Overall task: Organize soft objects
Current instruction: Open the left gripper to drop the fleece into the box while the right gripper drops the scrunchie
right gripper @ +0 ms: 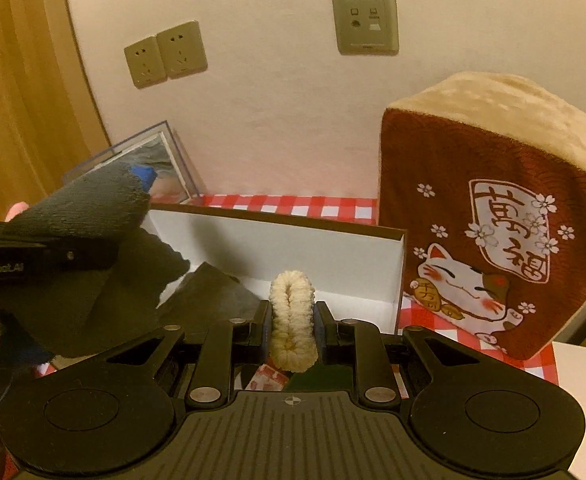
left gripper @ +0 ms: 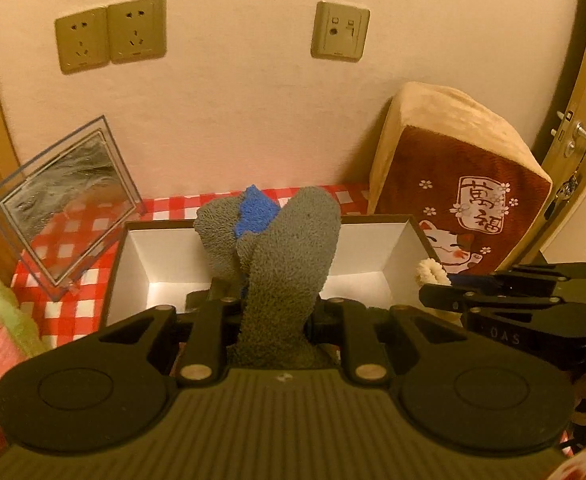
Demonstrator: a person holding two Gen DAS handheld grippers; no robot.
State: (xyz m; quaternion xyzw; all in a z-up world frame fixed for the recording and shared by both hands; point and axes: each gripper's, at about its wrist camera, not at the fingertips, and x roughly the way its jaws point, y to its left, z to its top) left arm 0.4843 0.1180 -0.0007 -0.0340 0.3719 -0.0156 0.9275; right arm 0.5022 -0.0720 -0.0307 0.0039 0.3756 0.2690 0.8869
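At frame centre, our left hand-held gripper pinches a grey fuzzy sock with blue heel, above the white box. Our right hand-held gripper pinches a cream scrunchie at the box's front edge.

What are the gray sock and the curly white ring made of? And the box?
The gray sock looks like fuzzy terry or fleece: nubby loops, floppy folds. The curly white ring seems to be fluffy yarn or chenille, probably a hair tie. The box looks like stiff cardboard, smooth matte white inside with sharp, straight walls.
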